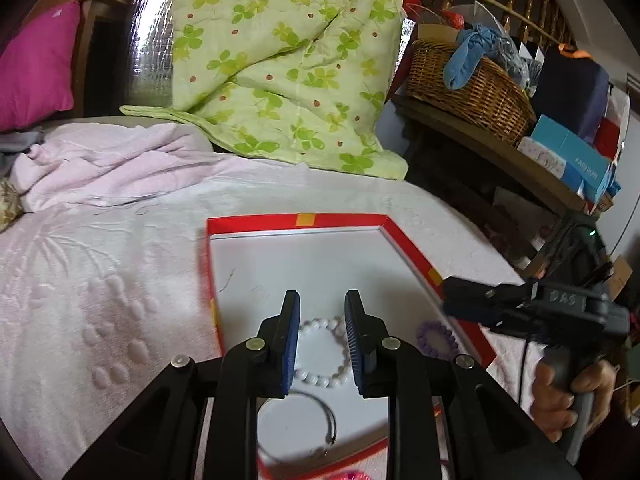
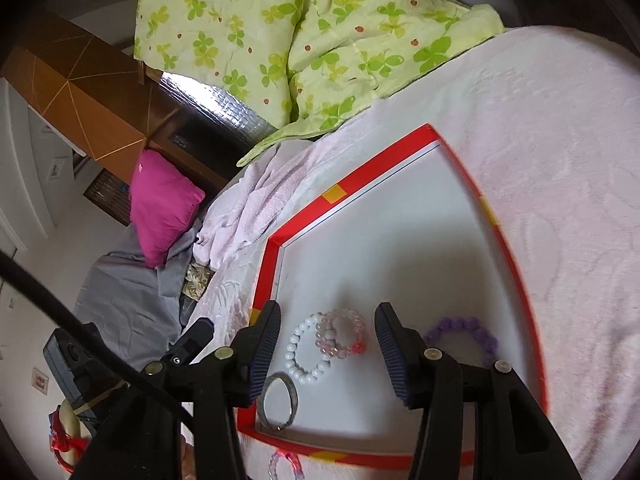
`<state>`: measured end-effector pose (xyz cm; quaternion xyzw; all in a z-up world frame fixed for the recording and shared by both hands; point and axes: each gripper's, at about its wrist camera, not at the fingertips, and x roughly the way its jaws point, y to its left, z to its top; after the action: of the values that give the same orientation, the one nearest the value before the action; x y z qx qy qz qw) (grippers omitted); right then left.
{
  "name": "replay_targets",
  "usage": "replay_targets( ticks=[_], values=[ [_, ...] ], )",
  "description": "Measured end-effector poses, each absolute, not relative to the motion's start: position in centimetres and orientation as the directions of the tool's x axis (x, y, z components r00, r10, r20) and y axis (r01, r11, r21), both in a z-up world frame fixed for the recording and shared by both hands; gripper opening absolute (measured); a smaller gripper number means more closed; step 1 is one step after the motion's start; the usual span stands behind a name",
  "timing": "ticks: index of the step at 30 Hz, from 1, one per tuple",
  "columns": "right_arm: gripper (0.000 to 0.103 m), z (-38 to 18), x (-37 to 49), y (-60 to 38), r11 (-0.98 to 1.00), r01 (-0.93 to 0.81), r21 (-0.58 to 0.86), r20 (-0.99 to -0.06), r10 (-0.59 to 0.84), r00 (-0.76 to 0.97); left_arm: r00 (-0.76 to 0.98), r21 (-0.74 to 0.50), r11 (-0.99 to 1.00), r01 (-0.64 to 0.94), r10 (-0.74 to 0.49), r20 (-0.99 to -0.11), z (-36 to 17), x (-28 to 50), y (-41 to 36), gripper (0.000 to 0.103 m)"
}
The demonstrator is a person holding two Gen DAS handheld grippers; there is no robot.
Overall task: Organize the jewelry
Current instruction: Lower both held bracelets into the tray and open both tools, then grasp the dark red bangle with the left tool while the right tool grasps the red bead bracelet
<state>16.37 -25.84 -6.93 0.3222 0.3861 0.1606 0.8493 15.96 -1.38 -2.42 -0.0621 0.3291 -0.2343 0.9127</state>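
Observation:
A red-rimmed tray [image 1: 256, 226] with a white floor lies on the pink bedspread. On it are a white bead bracelet [image 2: 304, 356], a pink bead bracelet [image 2: 340, 336] overlapping it, a purple bead bracelet [image 2: 464, 332] and a metal bangle [image 2: 278, 400]. My left gripper [image 1: 322, 300] hovers open above the white bead bracelet [image 1: 320, 380], with nothing between its pads. My right gripper [image 2: 328, 312] stands open over the white and pink bracelets, holding nothing. The purple bracelet [image 1: 436, 338] lies to the right, under the right gripper [image 1: 450, 300], which a hand [image 1: 556, 396] holds.
Another pink bracelet [image 2: 284, 464] lies outside the tray's near rim. A green clover quilt [image 1: 280, 60] and a magenta pillow [image 1: 36, 68] sit at the head of the bed. A wicker basket [image 1: 468, 88] and boxes crowd a shelf at the right.

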Motion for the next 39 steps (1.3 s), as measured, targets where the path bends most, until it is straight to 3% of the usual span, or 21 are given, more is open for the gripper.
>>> replay_targets(
  ticks=[6,15,26,39],
  values=[
    [0.053,-5.6,13.3,-27.6,0.773,0.018,0.635,-0.564,0.447,0.695,0.704,-0.179,0.897,0.404,-0.430,-0.565,-1.6,12.9,-1.5,0.037],
    [0.053,-4.0,7.5,-28.3,0.807,0.027,0.590,-0.566,0.389,0.727,0.731,-0.067,0.913,0.402,-0.364,-0.577,-2.4,7.3,-2.1,0.039],
    [0.053,-5.4,0.9,-29.6,0.806,0.073,0.587,-0.595,0.369,0.714,0.694,-0.109,0.943,0.313,-0.306,-0.652,-5.0,1.9,1.5,0.039],
    [0.053,-8.1,-1.6,-31.4,0.682,0.094,0.725,-0.558,0.502,0.661,0.661,-0.133,0.925,0.355,-0.349,-0.664,-5.4,-0.2,2.1,0.040]
  ],
)
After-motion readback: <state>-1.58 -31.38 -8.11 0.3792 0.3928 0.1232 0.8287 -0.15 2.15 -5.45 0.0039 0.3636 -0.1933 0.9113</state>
